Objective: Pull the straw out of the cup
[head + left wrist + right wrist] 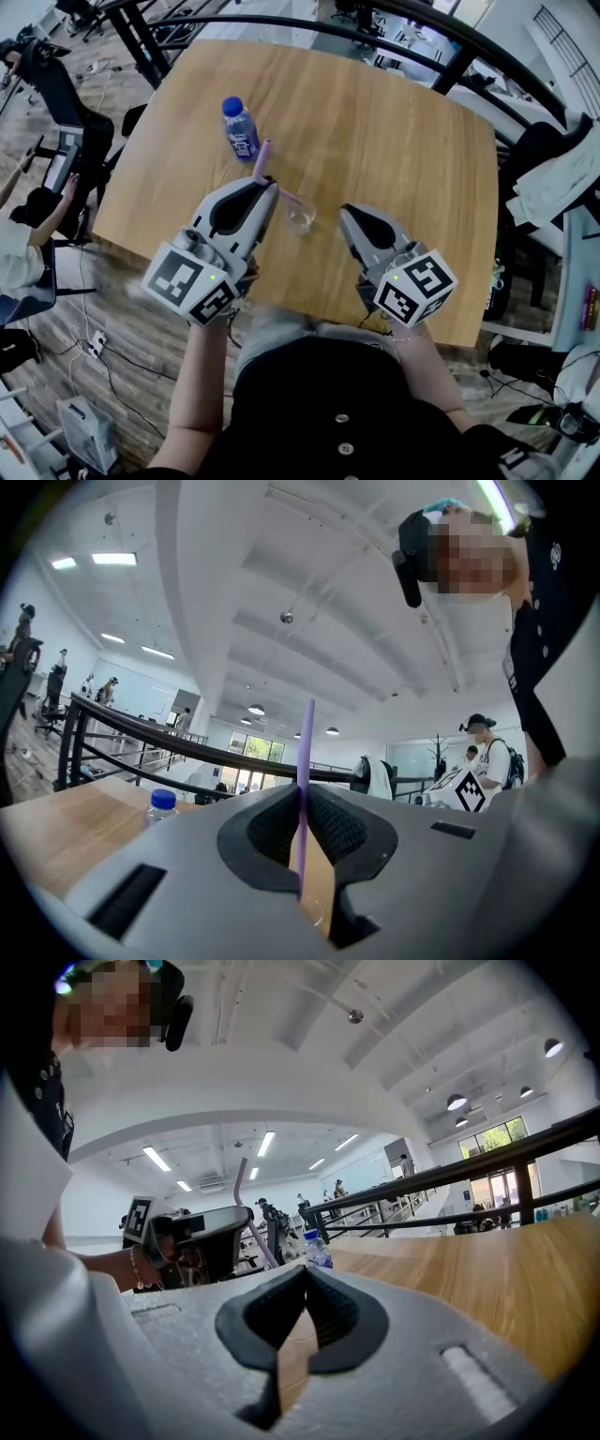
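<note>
Two risks: your left gripper (271, 189) is clamped on the purple straw (263, 155), whose lower end reaches the clear cup (301, 221). An angled pull could tip the unsteadied cup, since your right gripper (346, 215) is closed on nothing beside it. The water bottle (240, 127) has an unreadable label.

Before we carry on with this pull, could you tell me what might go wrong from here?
The cup stands unheld; the right gripper is shut beside it, so the straw, whose lower end seems to be at the rim, could tip it. The left gripper pinches a thin straw, which might slip.
</note>
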`<state>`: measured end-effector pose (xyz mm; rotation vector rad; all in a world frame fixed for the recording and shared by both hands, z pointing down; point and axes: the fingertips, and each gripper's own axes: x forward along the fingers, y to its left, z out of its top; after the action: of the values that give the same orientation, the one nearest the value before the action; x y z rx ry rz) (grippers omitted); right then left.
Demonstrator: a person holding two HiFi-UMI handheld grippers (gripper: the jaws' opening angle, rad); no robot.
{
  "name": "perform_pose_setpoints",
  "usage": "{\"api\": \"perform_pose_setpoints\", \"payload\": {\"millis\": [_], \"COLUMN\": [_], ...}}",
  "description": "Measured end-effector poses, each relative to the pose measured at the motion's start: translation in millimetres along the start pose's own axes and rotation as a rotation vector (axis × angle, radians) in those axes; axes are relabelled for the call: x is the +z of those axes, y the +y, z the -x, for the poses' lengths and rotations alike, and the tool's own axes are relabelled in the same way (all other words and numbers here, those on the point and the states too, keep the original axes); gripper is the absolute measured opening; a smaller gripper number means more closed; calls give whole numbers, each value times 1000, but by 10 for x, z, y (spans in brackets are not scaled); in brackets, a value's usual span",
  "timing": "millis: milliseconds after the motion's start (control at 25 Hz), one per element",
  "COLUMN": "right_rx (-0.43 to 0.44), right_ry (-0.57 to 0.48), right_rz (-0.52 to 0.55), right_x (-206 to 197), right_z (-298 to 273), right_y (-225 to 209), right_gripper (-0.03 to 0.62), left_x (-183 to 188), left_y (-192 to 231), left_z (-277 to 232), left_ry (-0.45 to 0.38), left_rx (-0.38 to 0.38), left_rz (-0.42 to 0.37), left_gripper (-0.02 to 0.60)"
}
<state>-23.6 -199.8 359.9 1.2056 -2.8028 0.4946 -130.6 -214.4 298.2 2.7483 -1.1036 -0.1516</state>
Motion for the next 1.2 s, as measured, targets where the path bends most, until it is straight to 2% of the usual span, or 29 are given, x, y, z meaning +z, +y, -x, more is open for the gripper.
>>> {"api": "perform_pose_setpoints", "payload": {"millis": [280, 480, 640, 920, 1200], "right_rx": [6, 13, 37, 142, 216], "right_ry": [-45, -76, -101, -151, -145], "right_rz": [-15, -20, -33, -60, -90], "right_x": [164, 292, 331, 397, 361], "right_z": [31, 55, 61, 63, 1], "right_y": [5, -4, 7, 132, 218], "right_gripper": [-2, -2, -2, -2, -2], "left_x": [157, 303, 360, 316, 104], "left_y": [81, 83, 88, 106, 148], "left_z": [228, 378, 495, 599, 573], "left_ry": [-173, -316, -398, -464, -439], "left_rx": [33, 25, 30, 37, 73], "left_rz": [119, 198, 238, 277, 315], "left_gripper": [40, 40, 40, 40, 40]}}
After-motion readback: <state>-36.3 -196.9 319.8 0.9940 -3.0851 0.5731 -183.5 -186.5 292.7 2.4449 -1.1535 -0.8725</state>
